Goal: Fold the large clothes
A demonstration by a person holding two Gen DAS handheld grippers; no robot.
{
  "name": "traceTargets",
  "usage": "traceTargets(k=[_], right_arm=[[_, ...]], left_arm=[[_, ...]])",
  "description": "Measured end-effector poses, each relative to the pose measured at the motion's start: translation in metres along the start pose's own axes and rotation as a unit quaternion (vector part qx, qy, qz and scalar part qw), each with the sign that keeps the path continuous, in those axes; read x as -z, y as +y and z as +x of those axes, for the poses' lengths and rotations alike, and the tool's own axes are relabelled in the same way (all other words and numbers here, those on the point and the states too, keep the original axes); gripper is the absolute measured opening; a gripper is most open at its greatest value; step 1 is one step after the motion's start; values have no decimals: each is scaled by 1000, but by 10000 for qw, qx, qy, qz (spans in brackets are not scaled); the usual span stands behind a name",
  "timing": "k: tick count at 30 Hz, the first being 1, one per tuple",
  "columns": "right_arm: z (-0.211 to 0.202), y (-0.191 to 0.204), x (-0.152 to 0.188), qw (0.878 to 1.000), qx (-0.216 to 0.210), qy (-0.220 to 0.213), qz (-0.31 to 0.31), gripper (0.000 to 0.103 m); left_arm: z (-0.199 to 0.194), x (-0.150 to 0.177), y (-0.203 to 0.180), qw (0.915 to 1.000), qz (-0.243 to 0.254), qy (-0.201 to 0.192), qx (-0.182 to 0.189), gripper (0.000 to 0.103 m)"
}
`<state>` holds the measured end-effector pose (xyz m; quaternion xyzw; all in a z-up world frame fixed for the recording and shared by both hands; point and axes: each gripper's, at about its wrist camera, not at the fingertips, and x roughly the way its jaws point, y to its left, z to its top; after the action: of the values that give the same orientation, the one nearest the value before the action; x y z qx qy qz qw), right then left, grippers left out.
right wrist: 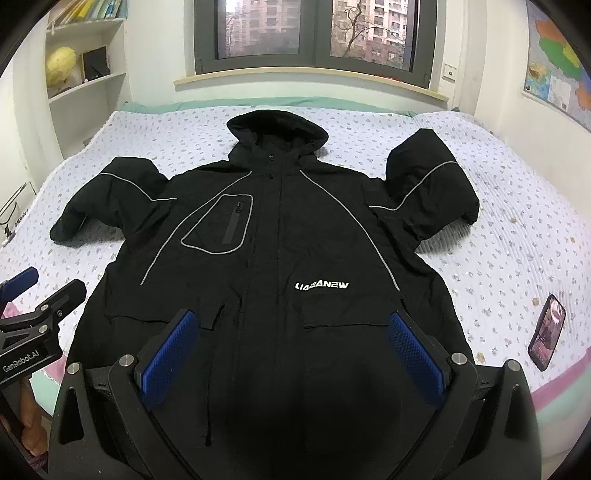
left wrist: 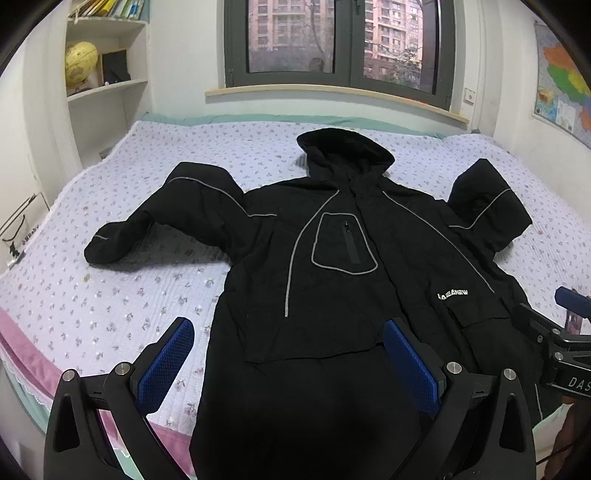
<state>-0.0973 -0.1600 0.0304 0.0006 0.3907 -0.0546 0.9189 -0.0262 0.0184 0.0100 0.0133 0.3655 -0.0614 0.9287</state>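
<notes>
Where floral bedspread (right wrist: 498,206) meets window (right wrist: 314,33), jacket (right wrist: 277,240) flat, both tools wide, empty.

Dim, soft window (left wrist: 340,40) daylight; fisheye edges warp, perhaps slightly blurred.

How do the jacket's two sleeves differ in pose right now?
The sleeve nearer the shelves lies out sideways, bent, with its cuff showing on the bedspread. The sleeve nearer the phone is doubled back on itself, cuff hidden. Both carry a grey stripe and rest flat, untouched by either claw.
</notes>
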Motion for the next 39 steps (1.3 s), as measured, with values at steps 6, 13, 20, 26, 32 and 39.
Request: traceTargets(k=[6, 13, 20, 26, 32, 39], right_arm=[[4, 5, -2, 10000, -7, 35, -32, 103], [10, 31, -16, 9998, -171, -32, -112, 103], [29, 92, -44, 9956, -789, -240, -438, 103], [61, 136, -84, 9847, -1410, -930, -419, 103], [137, 177, -118, 9824, -1013, -1534, -331, 102], [257, 210, -106, 9924, -944, -758, -233, 90]], left_arm=[[2, 1, 8, 9999, -118, 1, 94, 102], [1, -3, 41, 9993, -196, -308, 71, 102], [15, -7, 117, 9953, -723, -604, -202, 102], [56, -35, 193, 9939, -1066, -168, 225, 102], [103, -69, 293, 9824, -1848, -179, 216, 102], [191, -66, 377, 9497, -3097, 220, 403, 102]])
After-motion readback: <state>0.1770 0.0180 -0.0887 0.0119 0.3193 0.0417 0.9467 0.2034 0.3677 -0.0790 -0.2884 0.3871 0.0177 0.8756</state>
